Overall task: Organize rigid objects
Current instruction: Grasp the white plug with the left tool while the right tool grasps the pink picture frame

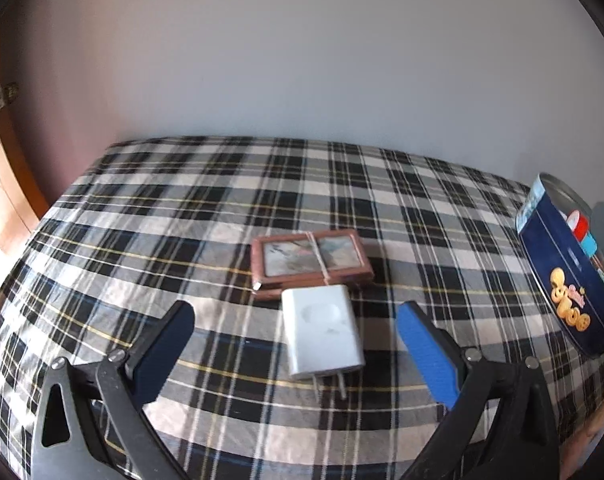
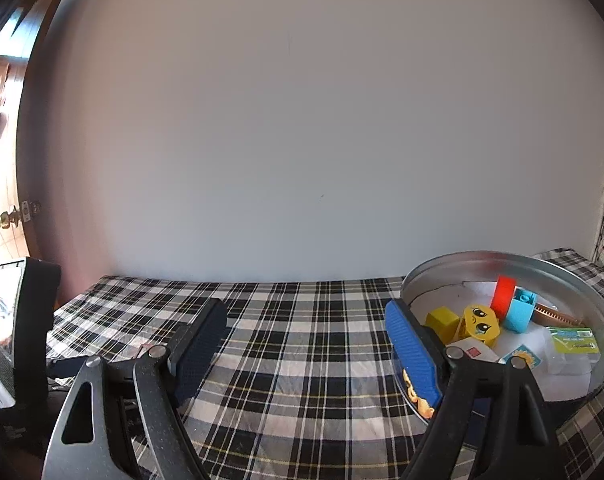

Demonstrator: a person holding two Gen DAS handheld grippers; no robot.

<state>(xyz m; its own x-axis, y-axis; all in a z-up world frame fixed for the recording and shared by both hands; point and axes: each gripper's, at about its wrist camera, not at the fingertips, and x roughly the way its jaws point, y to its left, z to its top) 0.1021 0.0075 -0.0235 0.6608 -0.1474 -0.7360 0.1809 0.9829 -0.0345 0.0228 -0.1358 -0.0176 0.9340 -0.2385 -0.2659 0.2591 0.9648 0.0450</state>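
Note:
A white plug-in charger (image 1: 321, 330) lies flat on the plaid cloth, prongs toward me. Just beyond it and touching it lies a brown card-like bundle (image 1: 309, 264) tied with a band. My left gripper (image 1: 294, 332) is open, its blue pads on either side of the charger with wide gaps. My right gripper (image 2: 305, 332) is open and holds nothing. It hovers beside the round blue tin (image 2: 573, 276), its right finger in front of the tin's near wall. Inside the tin lie yellow blocks (image 2: 479, 324), a red and blue piece (image 2: 513, 304) and small packets (image 2: 573, 342).
The same tin (image 1: 569, 276) stands at the right edge in the left wrist view. The plaid cloth (image 1: 182, 208) covers the whole surface up to a plain wall. A dark device (image 2: 18, 320) stands at the left. A door with a brass knob (image 2: 10, 218) is beyond it.

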